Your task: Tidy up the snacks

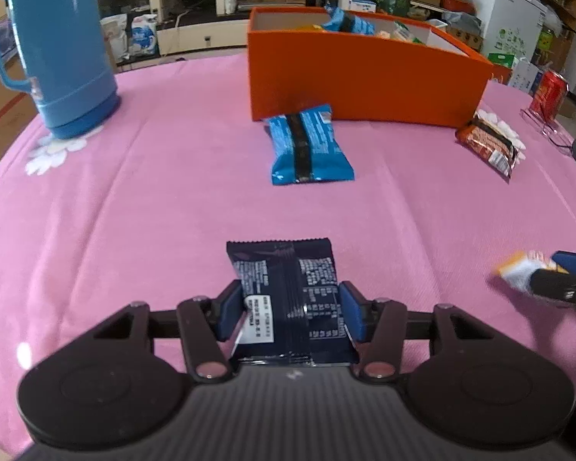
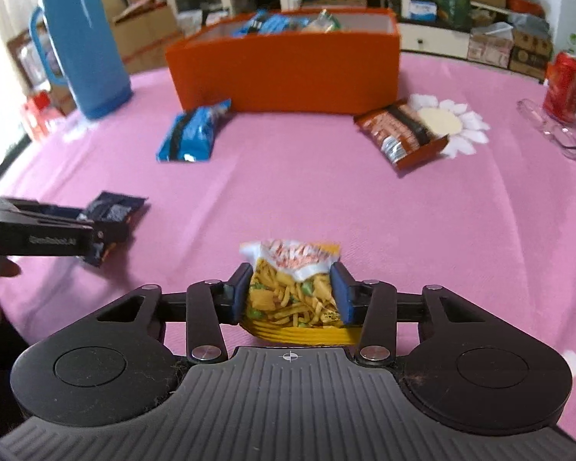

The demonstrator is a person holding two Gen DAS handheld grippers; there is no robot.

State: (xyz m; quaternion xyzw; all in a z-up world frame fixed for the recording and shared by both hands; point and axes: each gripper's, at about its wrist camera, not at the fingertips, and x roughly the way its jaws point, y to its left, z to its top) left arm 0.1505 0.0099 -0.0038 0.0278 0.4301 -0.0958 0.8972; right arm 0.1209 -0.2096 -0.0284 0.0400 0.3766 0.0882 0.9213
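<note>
The left claw (image 1: 291,313) was closed on a dark packet (image 1: 288,299), its pads pressing both long edges, the packet low over the pink surface (image 1: 153,192) at 6 o'clock in the left wrist view. The right claw (image 2: 290,294) likewise gripped a yellow snack bag (image 2: 293,292), pinched across the middle. Still lying on the cloth were a blue packet (image 1: 309,146) at 12 o'clock, just before the orange box (image 1: 364,80), and a brown packet (image 1: 491,144) at 2 o'clock. The step looked like carrying both to the box (already part filled). To do it well: lift clear of the near wall, keep the pads firm, and release only once over the opening.
</note>
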